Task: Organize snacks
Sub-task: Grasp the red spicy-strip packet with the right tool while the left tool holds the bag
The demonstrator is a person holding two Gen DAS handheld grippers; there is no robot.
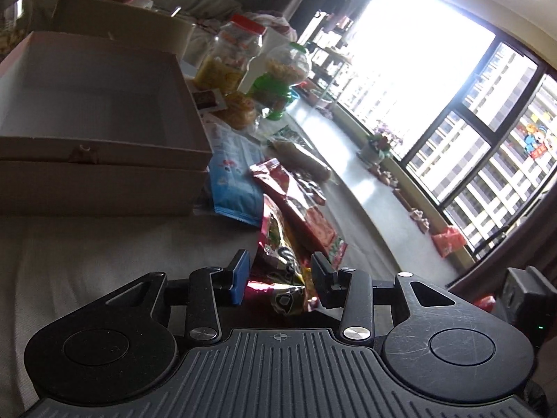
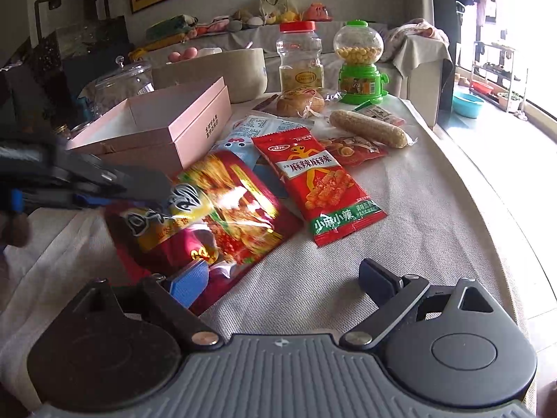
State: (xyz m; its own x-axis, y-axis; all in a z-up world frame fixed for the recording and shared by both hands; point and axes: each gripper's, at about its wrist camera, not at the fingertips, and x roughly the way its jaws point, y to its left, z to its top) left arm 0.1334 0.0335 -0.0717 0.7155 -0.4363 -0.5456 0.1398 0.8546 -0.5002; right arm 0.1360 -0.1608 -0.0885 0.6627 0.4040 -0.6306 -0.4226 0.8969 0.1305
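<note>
Left wrist view: the left gripper (image 1: 280,278) has its jaws apart, straddling the near end of a shiny red-and-yellow foil snack bag (image 1: 282,261); whether the pads touch it, cannot tell, so no confirmed grip. The open pink cardboard box (image 1: 104,160) sits toward the table's left side, its visible interior bare. Beyond the bag lie a long red spicy-snack packet (image 1: 303,205), a light blue printed pouch (image 1: 236,188) just beside the box and a tan cereal roll in clear wrap (image 1: 303,160). A clear plastic jar with a red lid (image 1: 229,55) and a green toy candy dispenser (image 1: 278,80) stand toward the far edge. Right wrist view: the right gripper (image 2: 282,284) is wide open and holds nothing, its blue pad over the foil bag's near corner, above the beige cloth-covered table (image 2: 435,209). The left gripper comes in from the left at the bag's left end. Also loose on the cloth: a wrapped bun (image 2: 299,102) and a small red nut packet (image 2: 351,149). Judgement: task at its start, nothing visibly boxed, every packet left to sort; foil bag looks like the first pick.
</note>
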